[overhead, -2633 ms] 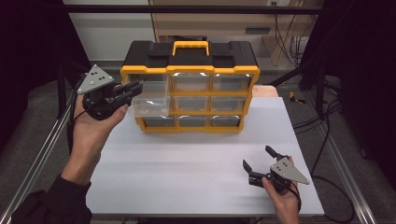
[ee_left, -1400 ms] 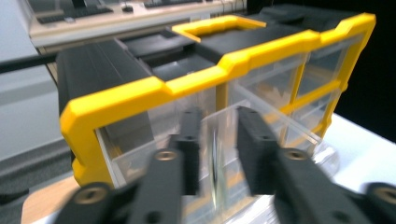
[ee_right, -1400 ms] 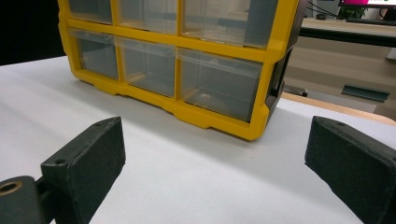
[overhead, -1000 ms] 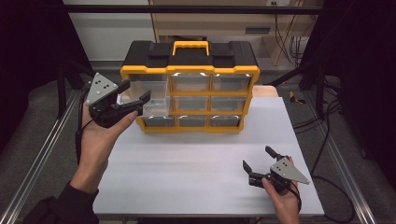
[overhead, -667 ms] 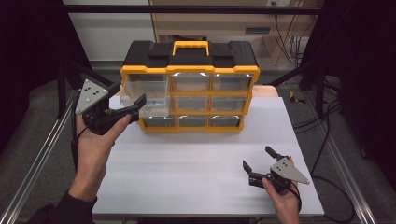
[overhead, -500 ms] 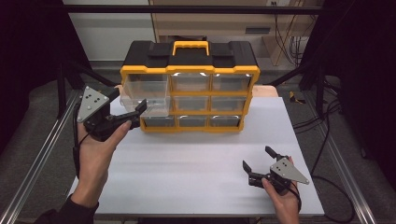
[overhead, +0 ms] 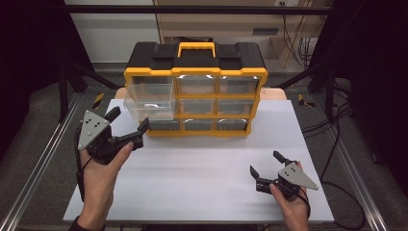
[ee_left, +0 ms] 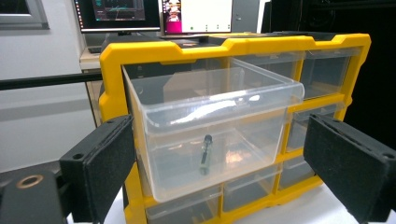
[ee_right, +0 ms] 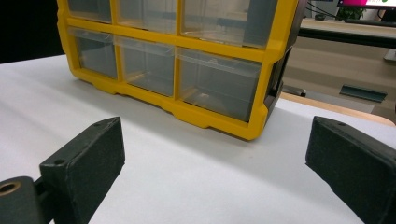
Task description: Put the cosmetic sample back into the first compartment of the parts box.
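Note:
A yellow and black drawer organizer (overhead: 216, 62) stands at the back of the white table. Its clear top-left drawer (overhead: 146, 98) is pulled out toward me. In the left gripper view that drawer (ee_left: 187, 116) holds one small dark stick-like item (ee_left: 205, 154). My left gripper (overhead: 130, 120) hovers just left of and below the drawer, clear of it; its jaws have just been opening and stand wide, gripping nothing (ee_left: 219, 126). Near the table's front right, my right gripper (overhead: 265, 162) rests open and empty, pointing at the organizer's (ee_right: 219, 50) lower drawers.
Bare white tabletop (overhead: 202, 183) lies between the two grippers. Metal rails (overhead: 33, 173) run along both table sides. Cables (overhead: 332, 125) trail on the floor at the right. Monitors (ee_left: 196, 14) stand behind the organizer.
My left gripper has drawn back from the drawer, sinking toward the near left, and its jaws have spread. The drawer stays pulled out. The right gripper has not moved.

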The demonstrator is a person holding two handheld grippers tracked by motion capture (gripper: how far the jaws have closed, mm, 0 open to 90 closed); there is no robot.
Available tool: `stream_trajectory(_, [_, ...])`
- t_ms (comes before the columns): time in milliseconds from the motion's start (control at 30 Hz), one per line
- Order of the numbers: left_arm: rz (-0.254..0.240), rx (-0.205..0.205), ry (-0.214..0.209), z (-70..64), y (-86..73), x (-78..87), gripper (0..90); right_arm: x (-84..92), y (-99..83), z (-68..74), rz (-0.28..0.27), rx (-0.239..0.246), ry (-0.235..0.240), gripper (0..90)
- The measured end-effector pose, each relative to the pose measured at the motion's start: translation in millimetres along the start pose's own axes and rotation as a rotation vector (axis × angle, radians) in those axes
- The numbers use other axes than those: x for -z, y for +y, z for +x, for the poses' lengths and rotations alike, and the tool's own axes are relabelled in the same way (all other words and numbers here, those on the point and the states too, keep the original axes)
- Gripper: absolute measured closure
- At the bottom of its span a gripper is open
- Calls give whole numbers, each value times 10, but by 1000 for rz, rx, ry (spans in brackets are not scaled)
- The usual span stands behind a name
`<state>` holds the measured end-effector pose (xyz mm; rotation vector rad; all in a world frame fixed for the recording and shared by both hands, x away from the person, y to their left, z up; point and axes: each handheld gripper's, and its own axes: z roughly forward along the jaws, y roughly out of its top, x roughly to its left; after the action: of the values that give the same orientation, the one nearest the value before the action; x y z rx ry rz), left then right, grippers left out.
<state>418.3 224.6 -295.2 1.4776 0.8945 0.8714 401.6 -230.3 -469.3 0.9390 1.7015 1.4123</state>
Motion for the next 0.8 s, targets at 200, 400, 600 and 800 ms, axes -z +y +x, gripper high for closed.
stream_trajectory(200, [13,-5,-13,-28,-86,33,90,1,-1,-2,0,1,-1,47])
stream_trajectory(400, [29,-17,-30,-79,-183,45,93,-3,-2,1,2,3,0,47])
stream_trajectory(600, [43,-18,-38,-116,-266,59,100,-3,-2,2,2,3,0,47])
stream_trajectory(800, [65,-30,-55,-169,-321,37,112,-1,-2,1,2,-4,-1,47])
